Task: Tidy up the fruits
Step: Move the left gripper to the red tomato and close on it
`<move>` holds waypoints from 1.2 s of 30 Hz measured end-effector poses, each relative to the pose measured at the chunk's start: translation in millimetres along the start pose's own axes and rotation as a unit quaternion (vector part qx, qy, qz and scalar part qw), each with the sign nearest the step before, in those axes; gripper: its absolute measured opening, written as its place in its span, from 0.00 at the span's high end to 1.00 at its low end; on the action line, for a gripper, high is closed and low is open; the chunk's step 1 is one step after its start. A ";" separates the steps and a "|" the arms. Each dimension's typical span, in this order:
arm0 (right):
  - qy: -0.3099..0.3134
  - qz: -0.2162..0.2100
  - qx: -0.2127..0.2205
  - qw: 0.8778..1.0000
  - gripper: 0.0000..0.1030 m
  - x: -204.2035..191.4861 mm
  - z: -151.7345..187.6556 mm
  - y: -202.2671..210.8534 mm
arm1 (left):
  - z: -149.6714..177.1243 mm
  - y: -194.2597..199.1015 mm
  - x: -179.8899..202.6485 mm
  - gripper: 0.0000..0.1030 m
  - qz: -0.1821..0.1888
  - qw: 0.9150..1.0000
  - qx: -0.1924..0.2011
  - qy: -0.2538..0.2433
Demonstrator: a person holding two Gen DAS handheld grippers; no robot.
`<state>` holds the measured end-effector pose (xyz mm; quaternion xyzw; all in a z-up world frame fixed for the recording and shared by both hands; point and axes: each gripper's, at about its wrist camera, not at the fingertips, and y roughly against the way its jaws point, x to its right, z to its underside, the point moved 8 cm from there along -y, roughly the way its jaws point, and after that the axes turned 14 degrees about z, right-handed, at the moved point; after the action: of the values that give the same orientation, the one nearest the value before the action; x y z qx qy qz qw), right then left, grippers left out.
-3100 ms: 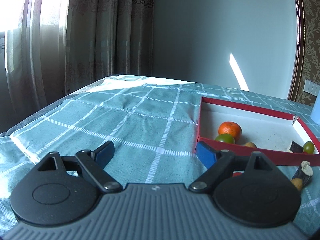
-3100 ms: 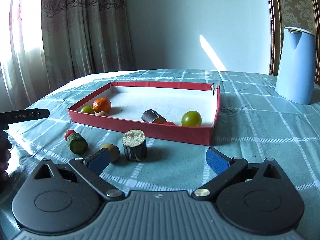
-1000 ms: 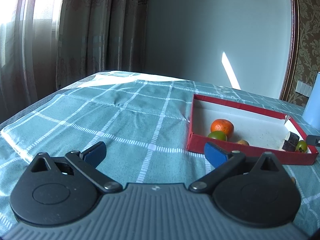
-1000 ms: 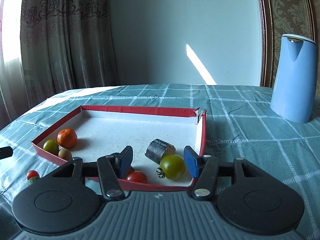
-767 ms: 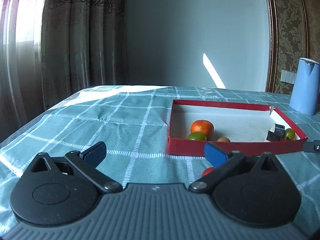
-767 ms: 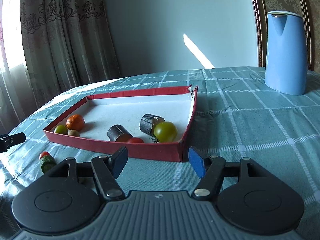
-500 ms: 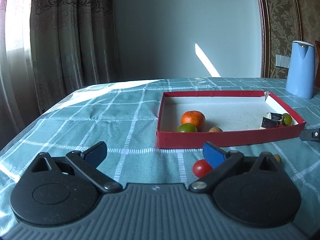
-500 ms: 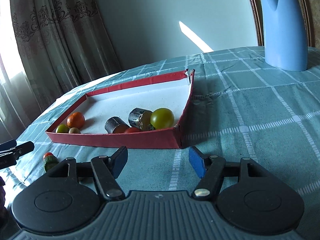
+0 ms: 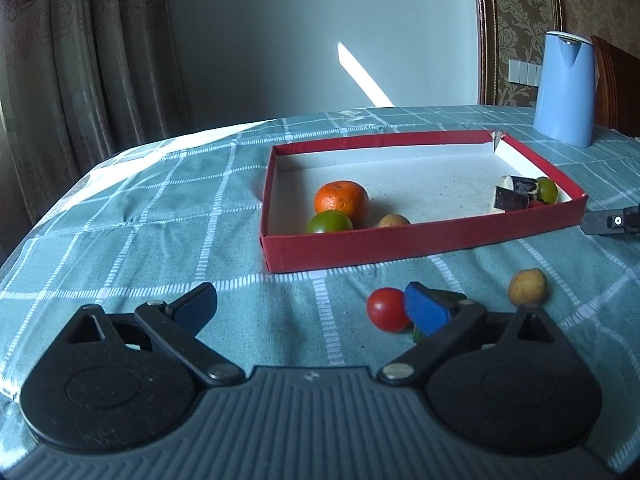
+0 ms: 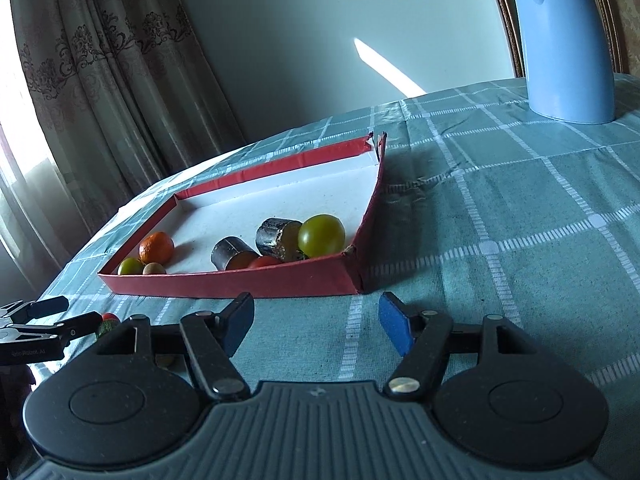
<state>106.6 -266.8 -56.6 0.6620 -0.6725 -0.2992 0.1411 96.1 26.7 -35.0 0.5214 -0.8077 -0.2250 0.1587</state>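
Note:
A red tray (image 9: 420, 242) on the checked cloth holds an orange (image 9: 341, 203), green tomatoes (image 10: 321, 235), a red tomato (image 10: 264, 262), a small brown fruit (image 9: 393, 221) and two dark cylinder pieces (image 10: 278, 236). Loose on the cloth in front lie a red tomato (image 9: 387, 309), a green piece (image 10: 105, 327) half hidden by my left finger, and a small yellow-brown fruit (image 9: 527, 286). My left gripper (image 9: 312, 306) is open over bare cloth just left of the red tomato. My right gripper (image 10: 316, 322) stands before the tray's near corner, its jaws opening, nothing between them.
A tall blue kettle (image 10: 564, 40) stands on the cloth beyond the tray, to the right. Curtains (image 10: 100, 100) hang past the table's left edge. A wooden chair back (image 9: 618, 84) shows behind the kettle. The right gripper's tip (image 9: 612, 222) pokes in beside the tray.
My right gripper has drawn back out of the tray and widened, leaving a second dark cylinder inside. The left view has swung right, bringing the loose red tomato and yellow-brown fruit into sight.

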 end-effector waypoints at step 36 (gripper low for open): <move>-0.013 -0.011 -0.004 1.000 0.29 0.9 0.0 -0.1 | -11.7 -33.0 8.2 0.17 0.068 0.979 -0.055 0.185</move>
<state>106.6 -267.7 -56.8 0.6649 -0.6659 -0.3116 0.1316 123.9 5.2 -42.4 0.4883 -0.7844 -0.1568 0.3489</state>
